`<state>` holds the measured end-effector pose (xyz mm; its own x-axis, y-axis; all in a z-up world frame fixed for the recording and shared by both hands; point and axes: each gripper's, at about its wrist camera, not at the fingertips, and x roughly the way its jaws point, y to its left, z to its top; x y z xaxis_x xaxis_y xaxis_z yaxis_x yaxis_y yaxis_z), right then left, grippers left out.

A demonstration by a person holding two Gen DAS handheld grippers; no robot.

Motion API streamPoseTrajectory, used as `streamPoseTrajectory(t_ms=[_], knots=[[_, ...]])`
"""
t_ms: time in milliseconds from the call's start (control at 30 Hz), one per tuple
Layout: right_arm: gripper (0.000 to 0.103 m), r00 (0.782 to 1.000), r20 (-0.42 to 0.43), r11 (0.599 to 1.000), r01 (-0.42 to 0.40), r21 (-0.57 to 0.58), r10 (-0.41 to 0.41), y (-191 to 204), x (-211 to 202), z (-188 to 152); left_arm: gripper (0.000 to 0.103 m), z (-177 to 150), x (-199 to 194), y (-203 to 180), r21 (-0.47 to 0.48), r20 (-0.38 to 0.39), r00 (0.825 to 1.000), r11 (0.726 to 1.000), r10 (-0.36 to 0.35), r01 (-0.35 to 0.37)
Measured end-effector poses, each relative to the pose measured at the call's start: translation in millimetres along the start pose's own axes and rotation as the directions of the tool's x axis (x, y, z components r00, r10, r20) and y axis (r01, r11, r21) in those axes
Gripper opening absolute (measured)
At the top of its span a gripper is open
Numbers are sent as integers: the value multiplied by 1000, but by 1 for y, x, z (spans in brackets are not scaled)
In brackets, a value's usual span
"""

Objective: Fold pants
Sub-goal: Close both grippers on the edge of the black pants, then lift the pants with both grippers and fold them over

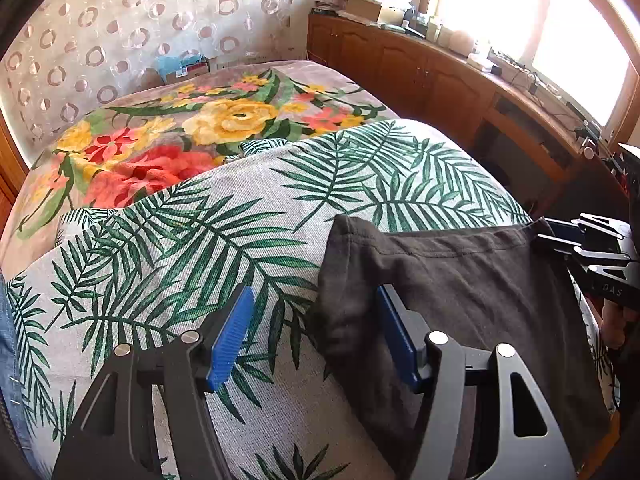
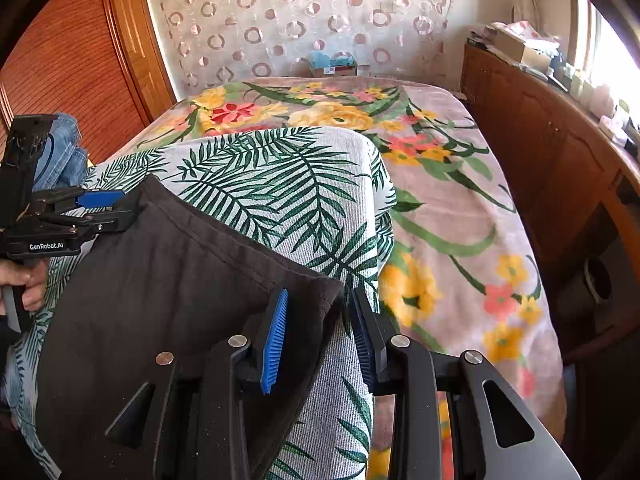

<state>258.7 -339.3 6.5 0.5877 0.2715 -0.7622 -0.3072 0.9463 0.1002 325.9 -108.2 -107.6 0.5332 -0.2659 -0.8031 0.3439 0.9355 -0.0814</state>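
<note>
Dark brown pants point(image 1: 452, 288) lie flat on a palm-leaf cloth point(image 1: 200, 248); they also show in the right wrist view point(image 2: 168, 280). My left gripper point(image 1: 316, 332) is open, its jaws straddling the pants' near left corner, the right pad point(image 1: 394, 336) over the fabric. My right gripper point(image 2: 320, 332) is open around the pants' right corner, with fabric between the pads. The right gripper shows in the left wrist view point(image 1: 560, 236) at the far hem corner. The left gripper shows in the right wrist view point(image 2: 116, 208) at the other hem corner.
The leaf cloth lies on a bed with a floral blanket point(image 1: 180, 136) point(image 2: 460, 220). Blue jeans point(image 2: 60, 152) lie at the left edge. Wooden cabinets point(image 1: 420, 72) with clutter run along the right under a bright window. A wooden wardrobe point(image 2: 80, 48) stands at left.
</note>
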Motion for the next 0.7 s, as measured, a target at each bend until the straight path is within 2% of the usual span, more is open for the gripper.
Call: streamPoseTrajectory(t_ms=[100, 133, 233, 333, 533, 700], knots=[[18, 1000, -3, 1000, -14, -3, 14, 0, 0, 0, 49, 0, -1, -2, 15, 9, 1000, 1000, 0, 0], [8, 1000, -5, 1000, -28, -4, 28, 1, 0, 0, 40, 0, -1, -2, 18, 8, 1000, 1000, -8, 8], [7, 1000, -4, 999, -26, -24, 25, 4, 1, 1, 23, 1, -3, -4, 9, 0, 999, 999, -46, 46], [6, 1000, 9, 999, -28, -31, 28, 5, -3, 1, 14, 0, -7, -12, 34, 9, 999, 999, -34, 34], [6, 997, 72, 998, -35, -43, 38, 13, -28, -2, 10, -3, -30, -19, 46, 52, 997, 997, -57, 54], [6, 989, 142, 997, -22, -77, 33, 32, -59, -6, 8, -7, -70, -27, 59, 123, 990, 996, -66, 60]])
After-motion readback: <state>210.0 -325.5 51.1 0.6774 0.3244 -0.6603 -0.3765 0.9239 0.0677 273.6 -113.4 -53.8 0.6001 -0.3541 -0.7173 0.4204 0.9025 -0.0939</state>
